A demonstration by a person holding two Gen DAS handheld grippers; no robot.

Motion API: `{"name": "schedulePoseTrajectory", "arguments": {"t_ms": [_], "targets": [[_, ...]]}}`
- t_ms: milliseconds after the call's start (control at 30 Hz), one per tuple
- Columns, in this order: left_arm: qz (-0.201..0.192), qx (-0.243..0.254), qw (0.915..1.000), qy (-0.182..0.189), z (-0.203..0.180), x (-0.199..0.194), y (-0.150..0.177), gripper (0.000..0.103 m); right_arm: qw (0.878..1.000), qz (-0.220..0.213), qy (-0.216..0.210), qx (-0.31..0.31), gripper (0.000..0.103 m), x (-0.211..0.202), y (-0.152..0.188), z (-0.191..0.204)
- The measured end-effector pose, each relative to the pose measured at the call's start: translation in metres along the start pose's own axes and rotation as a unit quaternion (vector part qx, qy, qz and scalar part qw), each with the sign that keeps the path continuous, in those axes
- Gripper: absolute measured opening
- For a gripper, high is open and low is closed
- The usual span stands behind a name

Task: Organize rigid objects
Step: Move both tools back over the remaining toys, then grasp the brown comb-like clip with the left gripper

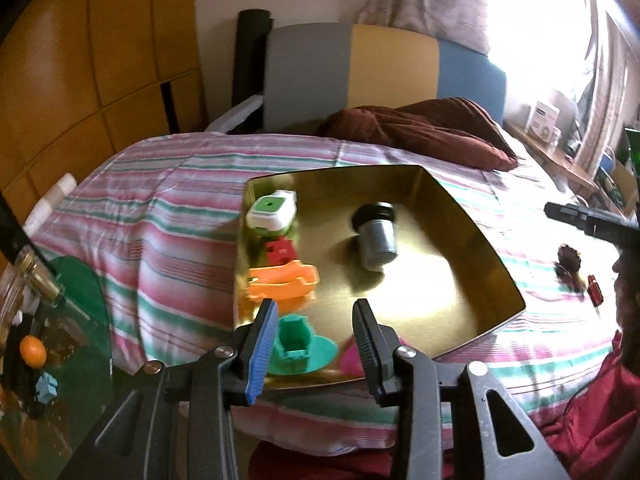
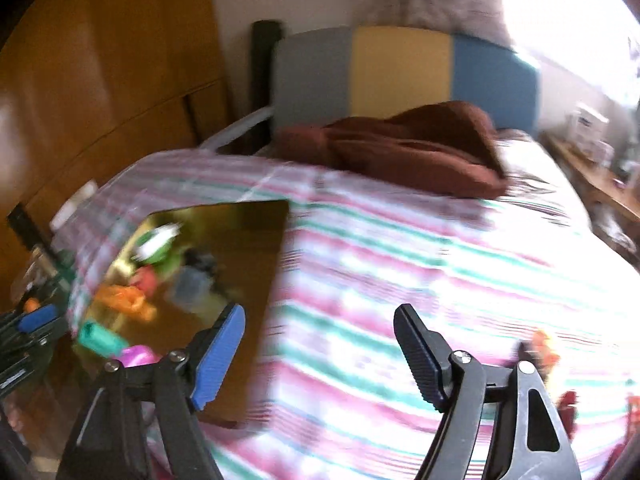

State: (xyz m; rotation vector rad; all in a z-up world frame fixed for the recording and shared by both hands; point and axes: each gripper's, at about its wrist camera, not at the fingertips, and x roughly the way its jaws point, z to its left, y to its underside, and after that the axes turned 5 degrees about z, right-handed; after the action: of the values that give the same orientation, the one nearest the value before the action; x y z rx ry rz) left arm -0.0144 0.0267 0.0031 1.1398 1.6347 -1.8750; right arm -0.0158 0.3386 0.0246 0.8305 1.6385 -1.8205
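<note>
A shiny gold metal tray (image 1: pixel 460 216) with upright walls lies on the pink-and-green striped quilt (image 1: pixel 160 220), holding a grey cylindrical jar with a black cap (image 1: pixel 376 240) on its side in the middle and coloured plastic pieces along its left wall. The left gripper (image 1: pixel 316 340) hangs over the tray's near edge, fingers narrowly apart and empty. The right gripper (image 2: pixel 320 356) stands wide and empty above bare quilt beside the tray; no writing is legible.

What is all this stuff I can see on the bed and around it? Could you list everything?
shiny gold metal tray: one, gold, on the striped bedspread
white-and-green square container: one, tray's far left corner
grey cylindrical jar with black lid: one, lying in the tray's middle
small red block: one, tray's left side
orange plastic toy: one, tray's left side
teal plastic piece: one, tray's near edge
pink plastic piece: one, tray's near edge
brown pillow: one, bed's head
left hand-held gripper: open, empty, over the tray
right hand-held gripper: open, empty, above the bedspread
</note>
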Motion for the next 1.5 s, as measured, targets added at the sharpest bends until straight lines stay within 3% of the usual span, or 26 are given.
{"name": "schedulePoseTrajectory", "arguments": {"t_ms": [167, 267, 400, 467, 567, 700, 967, 1100, 1167, 1233, 1500], "targets": [[-0.002, 0.029, 0.9995, 0.011, -0.024, 0.001, -0.01, 0.039, 0.995, -0.016, 0.068, 0.071, 0.083, -0.015, 0.002, -0.079], [0.0, 0.048, 0.9986, 0.024, -0.043, 0.002, -0.017, 0.039, 0.983, -0.023, 0.125, 0.13, 0.083, -0.019, 0.012, -0.133], [0.008, 0.07, 0.9966, 0.042, -0.073, 0.006, -0.028, 0.039, 0.954, -0.032, 0.19, 0.228, 0.083, -0.02, 0.045, -0.198], [0.019, 0.077, 0.9951, 0.059, -0.089, 0.011, -0.033, 0.039, 0.931, -0.01, 0.21, 0.298, 0.082, -0.019, 0.062, -0.225], [0.025, 0.093, 0.9912, 0.09, -0.116, 0.015, -0.038, 0.039, 0.903, -0.036, 0.202, 0.378, 0.082, -0.035, 0.077, -0.256], [0.042, 0.136, 0.9815, 0.128, -0.167, 0.024, -0.04, 0.039, 0.884, -0.036, 0.184, 0.428, 0.082, -0.039, 0.088, -0.271], [0.071, 0.2, 0.9588, 0.189, -0.256, 0.048, -0.046, 0.039, 0.869, -0.043, 0.161, 0.465, 0.083, -0.041, 0.096, -0.278], [0.088, 0.221, 0.9463, 0.219, -0.296, 0.067, -0.052, 0.039, 0.868, -0.048, 0.146, 0.472, 0.084, -0.041, 0.097, -0.276], [0.091, 0.235, 0.9381, 0.238, -0.314, 0.075, -0.056, 0.045, 0.868, -0.051, 0.141, 0.473, 0.085, -0.041, 0.097, -0.276], [0.086, 0.256, 0.9307, 0.247, -0.332, 0.084, -0.06, 0.059, 0.868, -0.053, 0.136, 0.474, 0.086, -0.041, 0.097, -0.275], [0.097, 0.329, 0.8993, 0.271, -0.404, 0.125, -0.079, 0.074, 0.868, -0.048, 0.115, 0.48, 0.087, -0.036, 0.097, -0.278]]}}
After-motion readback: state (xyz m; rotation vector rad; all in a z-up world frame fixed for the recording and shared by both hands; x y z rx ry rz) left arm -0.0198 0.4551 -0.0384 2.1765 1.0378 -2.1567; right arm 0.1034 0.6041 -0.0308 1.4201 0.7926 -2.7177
